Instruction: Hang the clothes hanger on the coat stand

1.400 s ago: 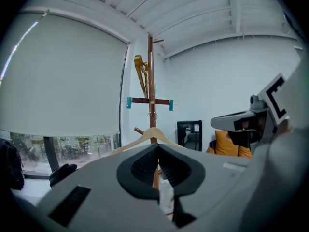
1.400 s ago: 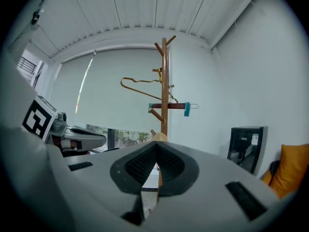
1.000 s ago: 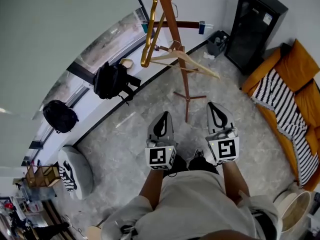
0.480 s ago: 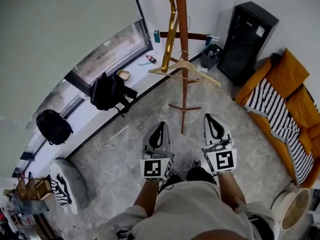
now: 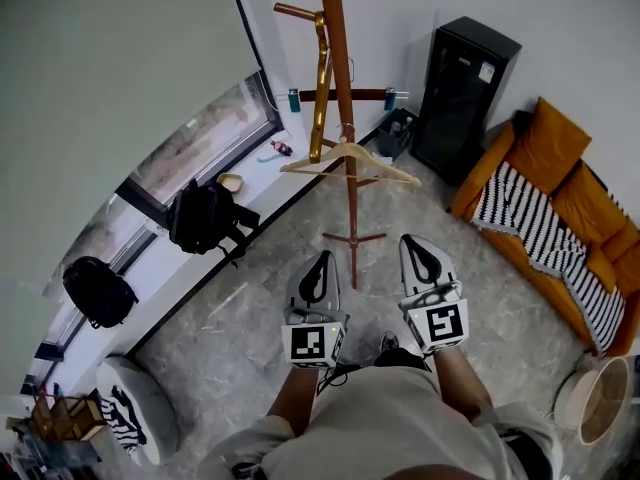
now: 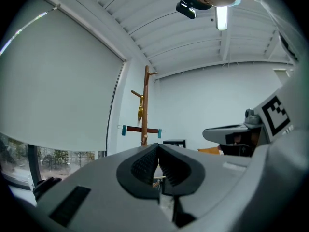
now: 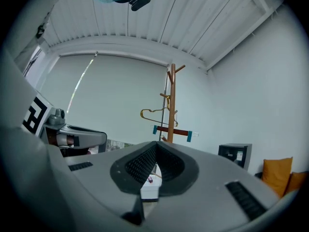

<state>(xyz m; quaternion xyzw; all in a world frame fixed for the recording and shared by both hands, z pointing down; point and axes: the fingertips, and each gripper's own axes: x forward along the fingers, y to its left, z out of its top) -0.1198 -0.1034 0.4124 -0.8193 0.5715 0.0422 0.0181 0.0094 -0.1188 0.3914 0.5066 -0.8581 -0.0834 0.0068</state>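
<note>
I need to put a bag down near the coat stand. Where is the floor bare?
Bare floor lies between the coat stand and the black backpack, and between the stand and the orange sofa. The corner by the black cabinet is crowded, as is the window ledge.

This is looking like a lounge or living room. An orange sofa (image 5: 560, 163) is carrying a striped throw (image 5: 528, 230), and a wooden coat stand (image 5: 341, 118) is standing on the grey stone-patterned floor (image 5: 240, 313). Black backpacks (image 5: 203, 218) are sitting on the window ledge (image 5: 258, 170) below a roller blind (image 5: 110, 78), and a black cabinet (image 5: 462, 98) is filling the corner.
</note>
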